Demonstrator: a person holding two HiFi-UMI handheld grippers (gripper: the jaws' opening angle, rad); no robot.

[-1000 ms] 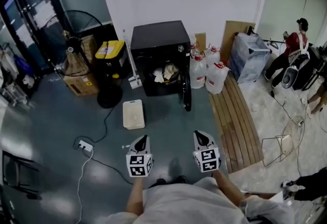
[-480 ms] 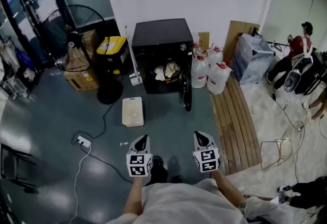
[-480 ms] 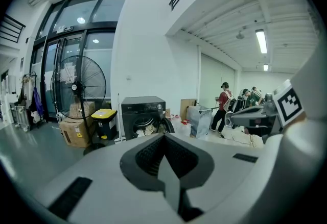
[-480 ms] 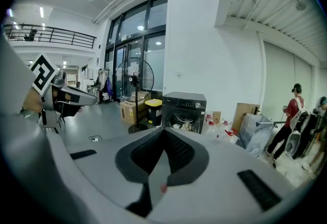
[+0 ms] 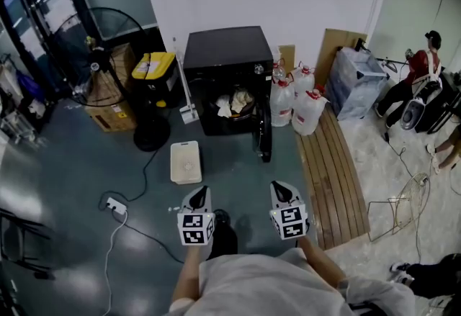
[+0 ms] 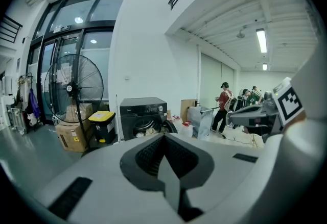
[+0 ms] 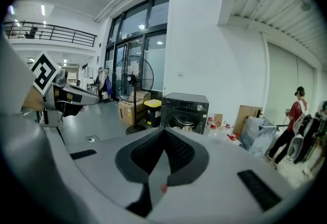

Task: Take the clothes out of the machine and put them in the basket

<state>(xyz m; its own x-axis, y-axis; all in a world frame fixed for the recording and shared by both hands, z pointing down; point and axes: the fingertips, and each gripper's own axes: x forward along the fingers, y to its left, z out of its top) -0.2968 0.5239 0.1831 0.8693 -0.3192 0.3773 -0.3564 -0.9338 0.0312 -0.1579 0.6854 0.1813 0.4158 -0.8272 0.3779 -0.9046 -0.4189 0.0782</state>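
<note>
One black machine [image 5: 223,55] is counted, and one white basket [image 5: 186,162] on the floor. Three red-capped jugs [image 5: 310,111] are tallied. One standing fan [image 5: 108,34] and one yellow-lidded bin [image 5: 155,77] are logged. Two grippers are counted: left gripper [image 5: 202,191], right gripper [image 5: 277,186].

Grey floor [image 5: 65,163]; machine [image 5: 223,55], basket [image 5: 186,162], power strip [image 5: 115,205]

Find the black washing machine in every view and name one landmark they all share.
Head view: washing machine, top centre of the picture.
Left gripper view: washing machine, just left of centre, at mid-height.
Right gripper view: washing machine, slightly right of centre, at mid-height.
Shared landmark: the standing fan, to its left in all three.
</note>
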